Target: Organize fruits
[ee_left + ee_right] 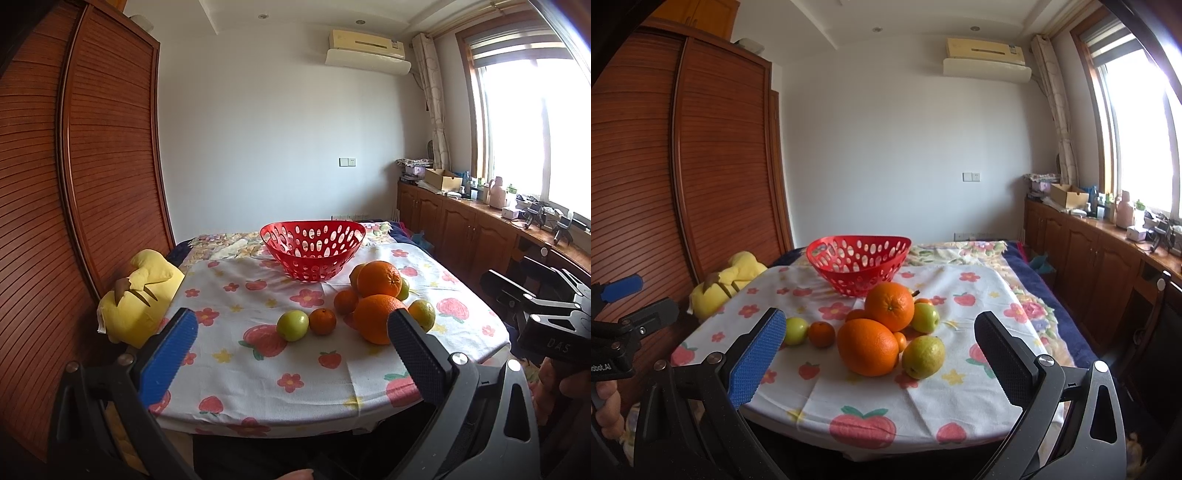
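Both the left tool (291,347) and right tool (881,347) gape wide, empty, low in frame; fruit sits mid-frame below the red basket (858,264).

It was a room in a home, likely a bedroom. A louvred wooden wardrobe (92,155) filled one wall, and an air conditioner (367,51) hung high on the white wall. Low wooden cabinets (1086,243) cluttered with boxes and bottles ran under a curtained window (1137,125). A yellow plush toy (142,295) lay beside the flowered cloth (295,369).
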The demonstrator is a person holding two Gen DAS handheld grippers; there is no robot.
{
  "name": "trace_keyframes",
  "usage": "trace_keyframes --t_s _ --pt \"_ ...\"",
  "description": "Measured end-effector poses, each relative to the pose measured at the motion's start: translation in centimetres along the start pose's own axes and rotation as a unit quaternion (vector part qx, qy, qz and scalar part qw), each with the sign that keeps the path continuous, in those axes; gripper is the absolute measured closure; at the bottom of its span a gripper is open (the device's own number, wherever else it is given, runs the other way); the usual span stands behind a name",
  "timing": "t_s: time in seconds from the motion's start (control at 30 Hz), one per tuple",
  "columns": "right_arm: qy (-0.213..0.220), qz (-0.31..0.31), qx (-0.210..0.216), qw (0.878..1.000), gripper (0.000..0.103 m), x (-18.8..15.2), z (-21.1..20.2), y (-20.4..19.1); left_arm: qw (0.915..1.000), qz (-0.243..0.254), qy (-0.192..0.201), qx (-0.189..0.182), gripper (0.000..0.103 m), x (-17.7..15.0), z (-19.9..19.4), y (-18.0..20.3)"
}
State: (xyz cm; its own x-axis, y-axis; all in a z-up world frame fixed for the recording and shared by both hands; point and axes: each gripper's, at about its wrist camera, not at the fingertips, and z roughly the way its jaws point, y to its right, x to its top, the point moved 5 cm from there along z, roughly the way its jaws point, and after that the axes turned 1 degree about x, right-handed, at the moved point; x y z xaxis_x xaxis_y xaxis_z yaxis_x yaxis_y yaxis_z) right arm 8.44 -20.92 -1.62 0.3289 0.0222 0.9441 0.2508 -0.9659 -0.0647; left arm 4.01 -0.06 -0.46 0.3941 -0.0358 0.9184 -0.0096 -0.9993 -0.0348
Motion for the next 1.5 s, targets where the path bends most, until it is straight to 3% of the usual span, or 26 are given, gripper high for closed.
trace_keyframes --t_s 0.87,1.5 --pt "0.002 -0.002 0.001 1.0 0.0 0.1 -0.1 0.0 1.0 -0.001 0.0 -0.001 0.0 -0.1 -0.2 0.1" --pt "-0.029 -0.008 -0.005 1.0 0.0 -1.4 2.0 1.3 0.9992 -0.013 -0.034 -0.017 0.0 -2.4 3.0 -0.3"
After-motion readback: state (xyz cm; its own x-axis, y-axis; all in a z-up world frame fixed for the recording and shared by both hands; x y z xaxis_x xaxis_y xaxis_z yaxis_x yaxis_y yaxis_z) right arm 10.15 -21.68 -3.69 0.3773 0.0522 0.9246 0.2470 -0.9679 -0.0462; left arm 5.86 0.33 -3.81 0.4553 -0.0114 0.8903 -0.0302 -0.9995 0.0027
